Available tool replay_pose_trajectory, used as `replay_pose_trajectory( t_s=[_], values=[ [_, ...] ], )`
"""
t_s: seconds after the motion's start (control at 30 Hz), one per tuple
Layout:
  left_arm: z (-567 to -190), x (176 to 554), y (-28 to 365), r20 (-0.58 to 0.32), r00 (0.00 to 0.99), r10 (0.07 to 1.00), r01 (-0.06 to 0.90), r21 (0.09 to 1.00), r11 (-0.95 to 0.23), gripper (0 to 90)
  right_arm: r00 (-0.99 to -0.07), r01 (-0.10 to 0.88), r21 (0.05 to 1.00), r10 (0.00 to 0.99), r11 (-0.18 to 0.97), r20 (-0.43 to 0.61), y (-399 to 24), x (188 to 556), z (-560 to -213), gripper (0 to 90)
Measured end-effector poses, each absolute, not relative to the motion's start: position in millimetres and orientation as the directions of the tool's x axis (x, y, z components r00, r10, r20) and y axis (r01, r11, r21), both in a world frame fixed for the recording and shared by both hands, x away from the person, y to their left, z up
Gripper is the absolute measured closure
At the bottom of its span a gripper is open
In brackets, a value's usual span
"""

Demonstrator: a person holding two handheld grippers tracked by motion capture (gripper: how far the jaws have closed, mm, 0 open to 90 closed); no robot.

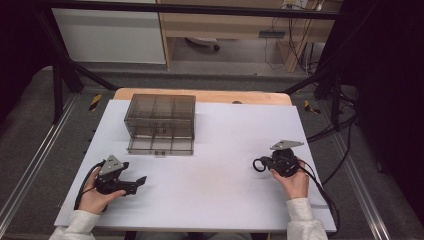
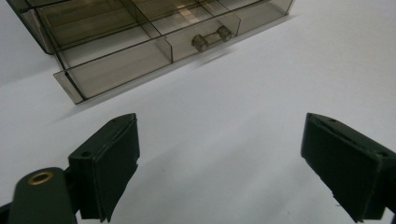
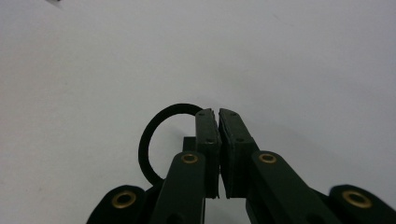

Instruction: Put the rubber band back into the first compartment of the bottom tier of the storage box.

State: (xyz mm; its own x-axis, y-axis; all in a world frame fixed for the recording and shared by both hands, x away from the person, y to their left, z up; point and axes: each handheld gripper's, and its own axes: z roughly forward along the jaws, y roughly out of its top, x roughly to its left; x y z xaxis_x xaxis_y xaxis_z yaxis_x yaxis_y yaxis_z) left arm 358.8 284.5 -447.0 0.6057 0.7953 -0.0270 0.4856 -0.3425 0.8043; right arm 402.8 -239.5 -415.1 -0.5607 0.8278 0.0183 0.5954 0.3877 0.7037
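A black ring (image 3: pixel 152 135) hangs from the tips of my right gripper (image 3: pixel 218 112), whose jaws are pressed together on its edge. From above, that gripper (image 1: pixel 265 163) rests low over the white board at the right, with the ring (image 1: pixel 258 165) poking out to its left. My left gripper (image 1: pixel 135 185) sits at the front left, held by a hand and aimed at the box. Its jaws (image 2: pixel 219 126) stand wide open with bare board between them. A smoky clear plastic drawer box (image 1: pixel 160 114) stands at the back, its bottom drawer (image 2: pixel 140 51) pulled out, with a small handle (image 2: pixel 212 37) on the front.
A white board (image 1: pixel 215 185) covers the wooden table (image 1: pixel 210 95). Black frame bars (image 1: pixel 65 65) and cables (image 1: pixel 340 125) run along both sides, with carpeted floor around. Shelving stands beyond the table.
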Motion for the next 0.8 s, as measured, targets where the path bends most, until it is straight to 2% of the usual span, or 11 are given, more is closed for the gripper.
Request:
replay_pose_trajectory(
  t_s=[0.8],
  values=[
    [-447.6, 358.8, 284.1, -0.032, 0.608, 0.793, 0.488, 0.803, -0.342, 11.5, -0.606, 0.561, 0.712, 0.796, 0.422, 0.006, -222.7, 400.9, -407.1, 87.1]
  ],
)
